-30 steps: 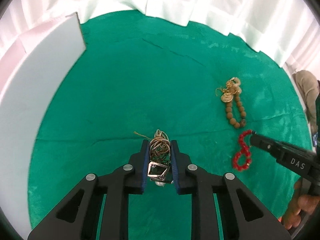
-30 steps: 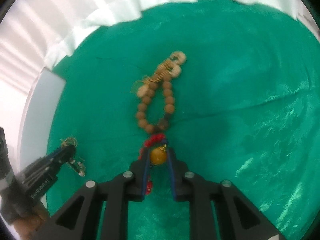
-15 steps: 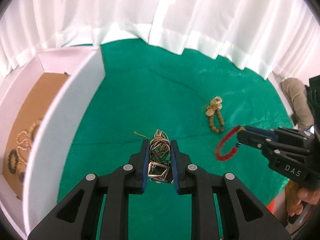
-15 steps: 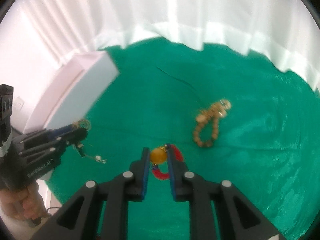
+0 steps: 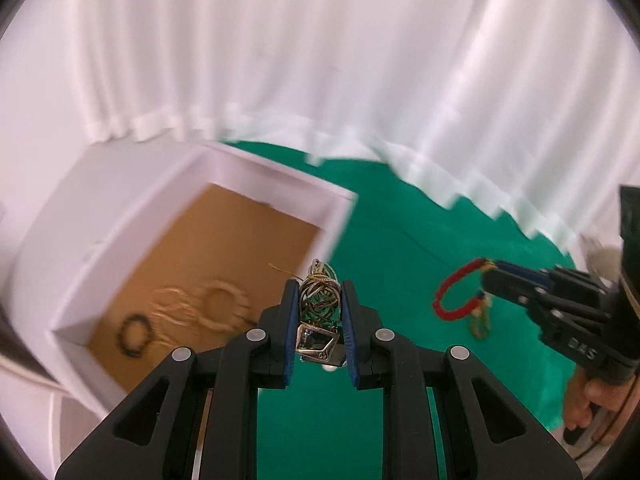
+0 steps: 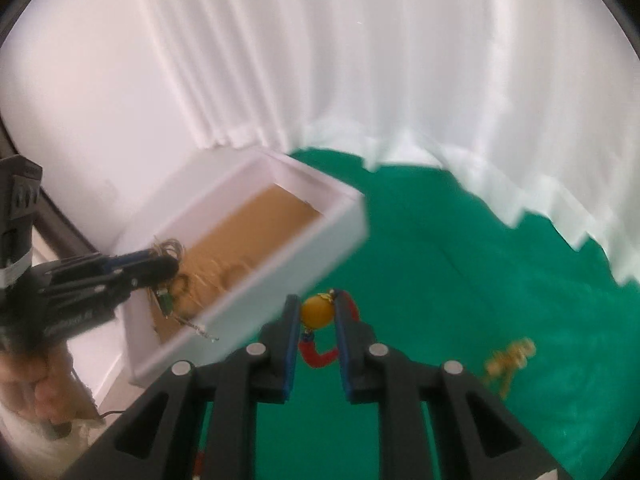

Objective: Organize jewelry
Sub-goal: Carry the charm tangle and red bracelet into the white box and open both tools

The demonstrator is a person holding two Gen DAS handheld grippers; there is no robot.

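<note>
Left gripper [image 5: 319,300] clamps chain tangle [image 5: 320,294]; right gripper [image 6: 318,312] clamps red bracelet [image 6: 320,354] by its bead. Release only once jaws stand above box [image 5: 280,184].

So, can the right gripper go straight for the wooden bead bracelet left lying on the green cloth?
Probably not yet. The right gripper has its jaws shut on the red bead bracelet with the amber bead. The wooden bead bracelet lies bare on the green cloth with nothing over it, but the jaws are taken.

The box [image 5: 336,212] sits on the cloth [image 5: 400,240], left of the bracelet [image 6: 508,360], curtain [image 5: 320,60] behind.
</note>
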